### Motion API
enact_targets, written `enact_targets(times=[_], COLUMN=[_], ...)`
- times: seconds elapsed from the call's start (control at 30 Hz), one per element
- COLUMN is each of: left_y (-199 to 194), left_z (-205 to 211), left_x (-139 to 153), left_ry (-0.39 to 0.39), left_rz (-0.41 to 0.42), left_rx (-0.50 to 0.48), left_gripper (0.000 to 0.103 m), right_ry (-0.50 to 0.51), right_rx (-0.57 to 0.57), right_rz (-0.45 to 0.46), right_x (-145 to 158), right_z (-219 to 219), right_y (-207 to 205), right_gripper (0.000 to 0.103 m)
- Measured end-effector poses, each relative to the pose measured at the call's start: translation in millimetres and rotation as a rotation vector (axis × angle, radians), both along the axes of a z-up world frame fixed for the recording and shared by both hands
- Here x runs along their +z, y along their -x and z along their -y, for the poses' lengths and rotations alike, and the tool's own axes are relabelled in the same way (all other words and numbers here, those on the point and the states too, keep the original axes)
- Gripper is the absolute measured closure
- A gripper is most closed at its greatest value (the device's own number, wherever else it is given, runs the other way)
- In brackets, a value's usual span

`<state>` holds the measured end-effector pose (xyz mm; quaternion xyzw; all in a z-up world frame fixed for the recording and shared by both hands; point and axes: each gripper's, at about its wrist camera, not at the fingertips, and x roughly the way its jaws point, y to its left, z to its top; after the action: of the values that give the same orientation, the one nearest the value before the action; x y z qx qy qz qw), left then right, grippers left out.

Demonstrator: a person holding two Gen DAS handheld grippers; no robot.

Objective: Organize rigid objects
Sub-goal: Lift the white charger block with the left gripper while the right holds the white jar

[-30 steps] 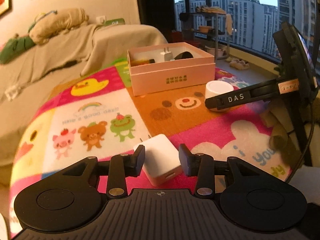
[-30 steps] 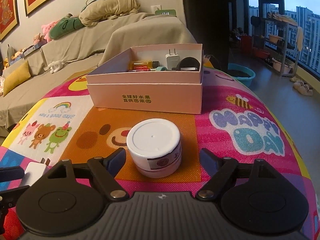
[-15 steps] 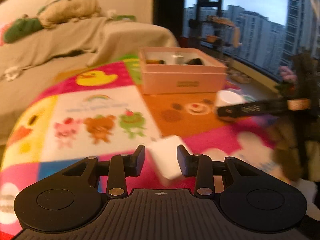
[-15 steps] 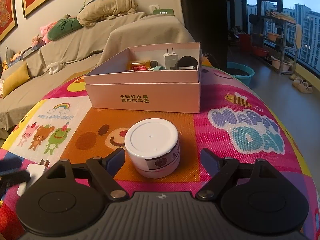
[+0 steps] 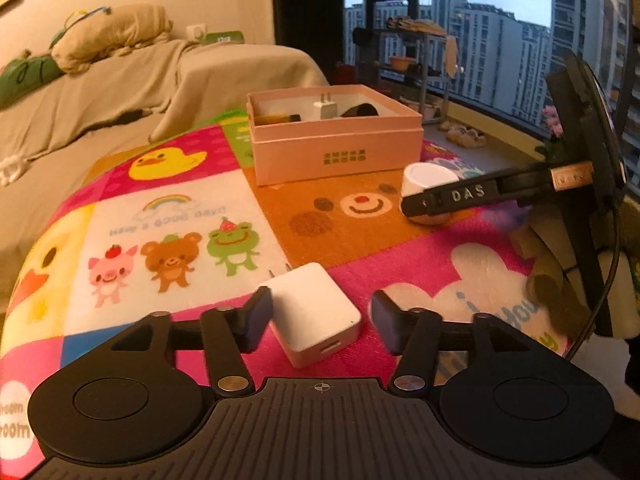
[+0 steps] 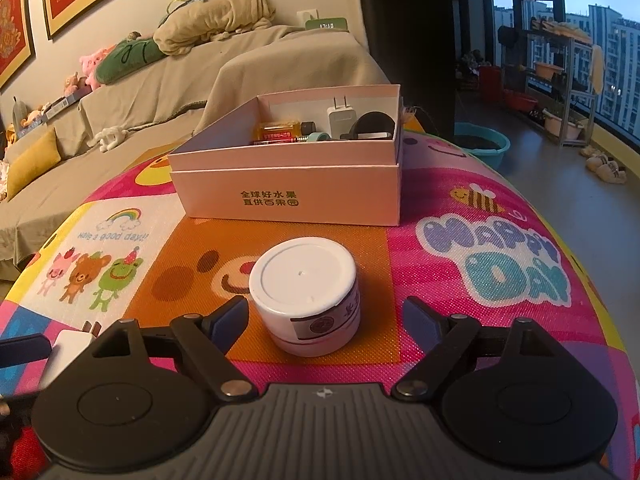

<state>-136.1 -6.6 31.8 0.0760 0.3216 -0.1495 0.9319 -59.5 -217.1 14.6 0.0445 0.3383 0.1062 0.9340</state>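
2 grippers sit low over the mat (image 5: pixel 360 236), each with 1 loose thing between its fingers. Nearest, in the left wrist view, the left gripper (image 5: pixel 321 319) straddles the white charger (image 5: pixel 316 312), which lies flat on the mat. Its jaws have just been opening: the left pad is at or almost at the charger's side, the right pad stands clear with pink mat showing in the gap, so nothing is gripped. The charger lies skewed to the fingers, prongs pointing away and to the left, port end toward the camera and to the right. A clean grip would, I judge, need the wrist rolled or the pads set on 2 opposite flat sides, else the block may twist out.

In the right wrist view, the right gripper (image 6: pixel 325 315) is also open, its pads well clear on both sides of the white jar (image 6: pixel 306 296), which stands upright, lid on, roughly centred between them. Being round, it needs no alignment; a plain squeeze should do.

Farther off stands the pink box (image 6: pixel 288 196), already holding another charger, a bottle and a dark round thing. It lies straight ahead of the right gripper, so the jar has the shorter path.
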Motion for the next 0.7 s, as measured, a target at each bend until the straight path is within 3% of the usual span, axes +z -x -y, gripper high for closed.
enact_targets(times=[0.13, 0.3, 0.53, 0.7], left_y=[-2, -10, -13, -31], left_z=[5, -1, -9, -14], left_x=[-4, -15, -14, -16], left_ry=[-0.02, 0.012, 0.036, 0.062], left_rz=[-0.016, -0.097, -0.086, -0.055], left_rx=[-0.013, 0.019, 0.056, 0.028], left_gripper=[0.026, 0.03, 0.03, 0.033], right_ry=[0.0, -0.003, -0.002, 0.003], right_rx=[0.0, 0.0, 0.002, 0.021], right_rz=[0.0, -0.001, -0.001, 0.003], right_x=[0, 0, 0, 1], right_z=[0, 0, 0, -3], right_y=[0, 0, 1, 4], right_gripper=[0.018, 0.018, 0.017, 0.016])
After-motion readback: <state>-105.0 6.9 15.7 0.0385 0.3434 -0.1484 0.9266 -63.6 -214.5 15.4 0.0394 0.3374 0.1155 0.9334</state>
